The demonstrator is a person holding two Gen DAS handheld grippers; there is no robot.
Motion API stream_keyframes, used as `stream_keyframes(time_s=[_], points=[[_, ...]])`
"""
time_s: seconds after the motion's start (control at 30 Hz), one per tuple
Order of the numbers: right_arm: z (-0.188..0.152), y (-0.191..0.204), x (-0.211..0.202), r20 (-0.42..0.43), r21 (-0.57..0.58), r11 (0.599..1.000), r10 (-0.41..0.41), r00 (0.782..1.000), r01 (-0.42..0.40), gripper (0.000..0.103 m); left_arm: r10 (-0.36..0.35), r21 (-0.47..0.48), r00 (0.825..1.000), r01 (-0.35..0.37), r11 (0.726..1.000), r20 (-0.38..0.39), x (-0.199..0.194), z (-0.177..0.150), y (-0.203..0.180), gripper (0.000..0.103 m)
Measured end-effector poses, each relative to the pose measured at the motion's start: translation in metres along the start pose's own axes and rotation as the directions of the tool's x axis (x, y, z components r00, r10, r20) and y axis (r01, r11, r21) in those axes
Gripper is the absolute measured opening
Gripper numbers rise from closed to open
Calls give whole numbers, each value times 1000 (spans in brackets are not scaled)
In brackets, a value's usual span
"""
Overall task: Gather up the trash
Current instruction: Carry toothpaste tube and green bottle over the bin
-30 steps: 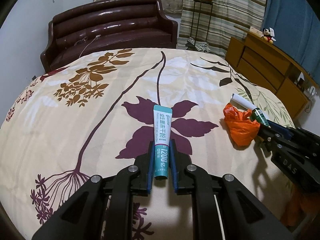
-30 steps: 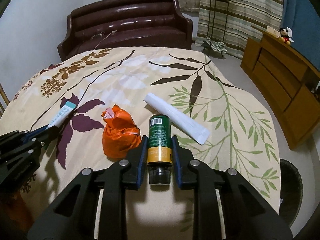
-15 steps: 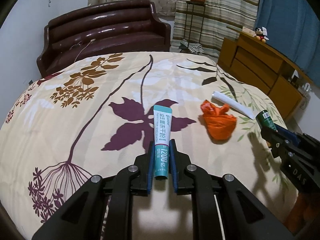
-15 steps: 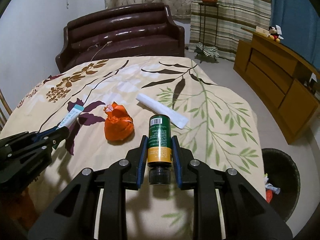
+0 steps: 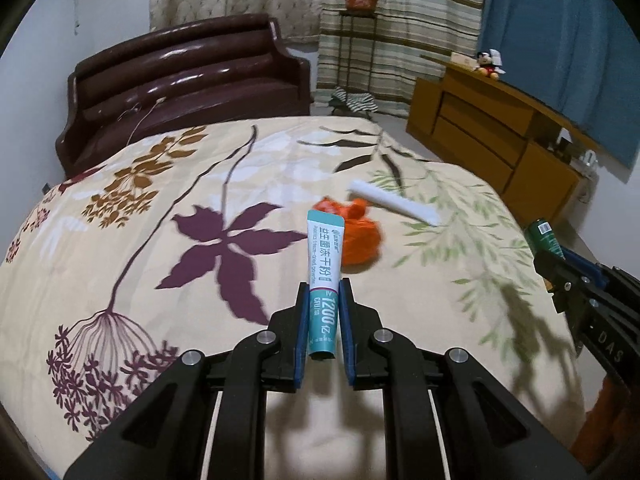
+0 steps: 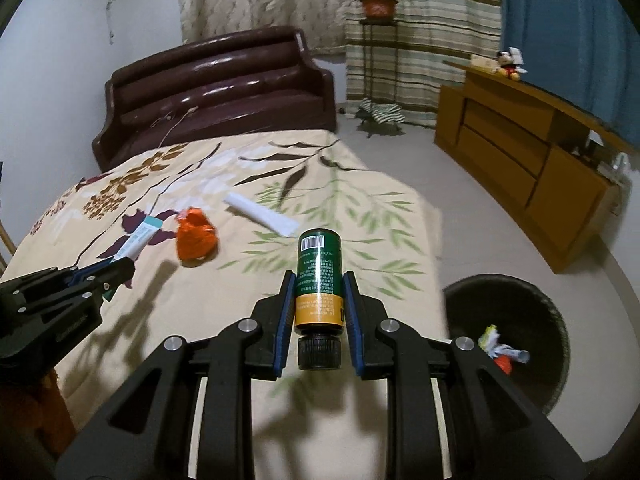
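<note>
Teal and white plastic marks the sachet (image 5: 323, 280) pinched in the left claw (image 5: 323, 312), whose blue pads are drawn in tight against its lower end so the printed upper part sticks forward over the bed (image 5: 120, 240). The right claw (image 6: 319, 300) is closed around a green bottle (image 6: 319, 276) at its orange label band, black cap toward the camera and barcode end pointing away. Both pieces are held clear of the bedcover, which looks to me like a carry toward the black bin (image 6: 520, 292) on the floor just off the bed's right edge; the bin already has crumpled scraps in it. Gripping each item near 1 end leaves most of its length free, so it should drop cleanly once the pads part.

2 pieces of trash are not yet collected: a crumpled orange bag (image 6: 196, 238) and a white paper wrapper (image 6: 260, 214), lying near each other on the floral cover, apart from both claws.

The sachet is flat, narrow and light, with a teal band at top and bottom and printed text between. The bottle is a rigid cylinder, glossy dark green, with small print on its side.
</note>
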State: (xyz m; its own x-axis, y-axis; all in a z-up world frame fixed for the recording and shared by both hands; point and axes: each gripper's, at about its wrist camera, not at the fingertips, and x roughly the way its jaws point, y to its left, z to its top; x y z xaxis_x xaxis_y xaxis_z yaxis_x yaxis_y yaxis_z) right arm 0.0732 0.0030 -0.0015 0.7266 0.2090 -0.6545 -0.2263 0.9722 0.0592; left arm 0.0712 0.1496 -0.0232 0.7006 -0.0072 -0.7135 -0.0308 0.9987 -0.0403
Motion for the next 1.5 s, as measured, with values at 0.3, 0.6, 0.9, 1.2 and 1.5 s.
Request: stream_keyframes(time_s=[0.3, 0.6, 0.9, 1.2, 1.5], points=[[-11, -58, -32, 41, 73, 993, -98, 994, 95, 23, -68, 77, 997, 65, 995, 29, -10, 2, -55, 15], [-27, -121, -55, 46, 155, 967, -211, 977, 201, 23, -151, 154, 988, 146, 977, 19, -6, 2, -116, 15], [-37, -162, -66, 50, 212, 940, -284, 958, 268, 23, -224, 229, 974, 213, 950, 20, 3, 3, -179, 15], [-42, -182, -60, 49, 221, 926, -324, 945, 306, 23, -248, 260, 969, 236, 936, 15, 21, 12, -217, 15], [-45, -196, -49, 32, 237, 922, -322, 946, 306, 23, -237, 286, 971, 225, 931, 7, 37, 13, -241, 15]])
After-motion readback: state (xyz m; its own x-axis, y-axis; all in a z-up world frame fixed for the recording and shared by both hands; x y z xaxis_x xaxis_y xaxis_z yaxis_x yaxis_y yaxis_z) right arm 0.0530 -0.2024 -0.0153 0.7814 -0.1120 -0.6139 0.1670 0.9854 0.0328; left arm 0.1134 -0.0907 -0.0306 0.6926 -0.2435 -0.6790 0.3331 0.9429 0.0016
